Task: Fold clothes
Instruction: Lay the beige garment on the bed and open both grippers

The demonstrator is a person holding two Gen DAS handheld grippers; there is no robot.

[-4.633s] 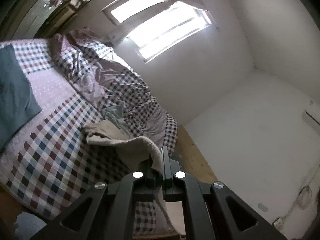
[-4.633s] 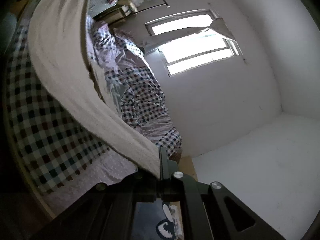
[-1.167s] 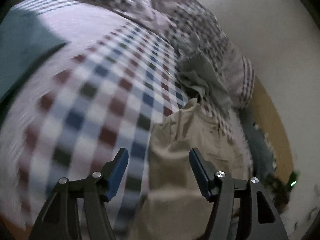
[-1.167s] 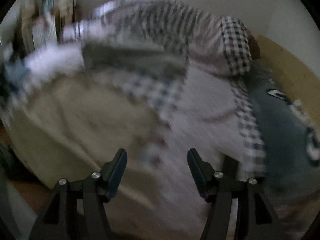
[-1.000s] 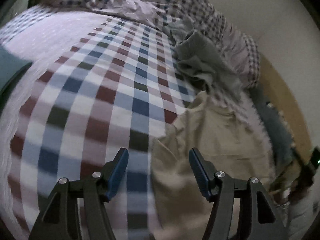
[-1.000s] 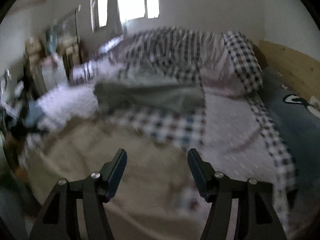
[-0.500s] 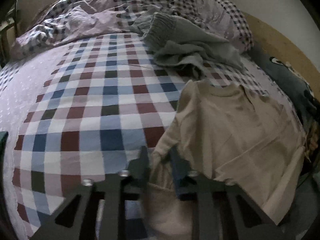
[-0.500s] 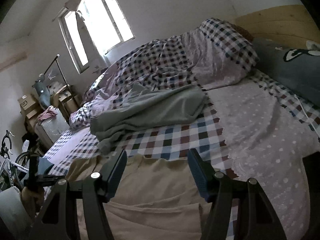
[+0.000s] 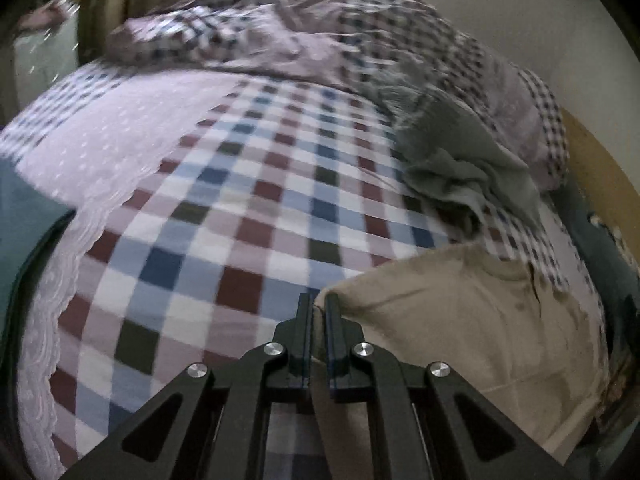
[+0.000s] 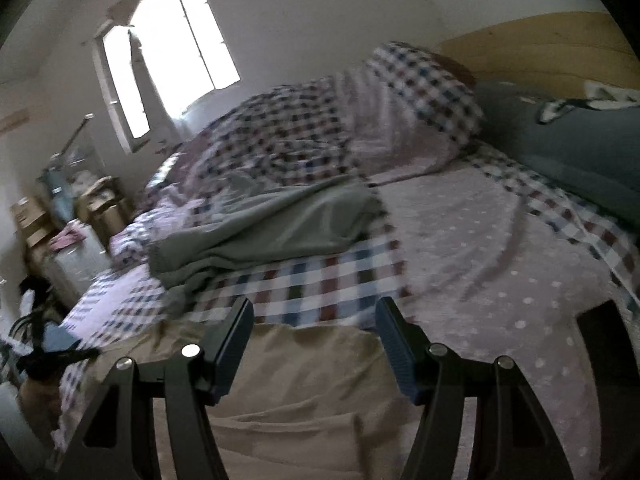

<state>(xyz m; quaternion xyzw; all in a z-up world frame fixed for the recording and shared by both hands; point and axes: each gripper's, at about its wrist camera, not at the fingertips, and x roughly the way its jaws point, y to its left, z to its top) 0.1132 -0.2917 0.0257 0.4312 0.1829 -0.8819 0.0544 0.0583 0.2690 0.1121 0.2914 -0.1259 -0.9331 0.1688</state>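
Observation:
A beige long-sleeved top (image 9: pixel 472 320) lies spread flat on the checked bedspread (image 9: pixel 248 216). My left gripper (image 9: pixel 317 305) is shut on the top's left edge, the cloth pinched between its fingers. In the right wrist view the same beige top (image 10: pixel 304 384) fills the near foreground, and my right gripper (image 10: pixel 314 332) hangs open just above it with nothing between its blue-padded fingers (image 10: pixel 394 344). A crumpled grey-green garment (image 9: pixel 464 164) lies further up the bed, beyond the top, seen also as the grey-green garment (image 10: pixel 272 228) in the right wrist view.
A rumpled checked duvet (image 9: pixel 280 36) and a pillow (image 10: pixel 424 80) sit at the head of the bed. A dark blue cushion (image 10: pixel 568 148) lies along the wooden headboard (image 10: pixel 540 52). A teal garment (image 9: pixel 24 216) lies at the left edge. Boxes and clutter (image 10: pixel 60 216) stand below the window (image 10: pixel 168 52).
Both grippers let go of the lifted beige top, which now lies flat on the bed. In the last half second my left gripper has shut on its left edge; the right stays open.

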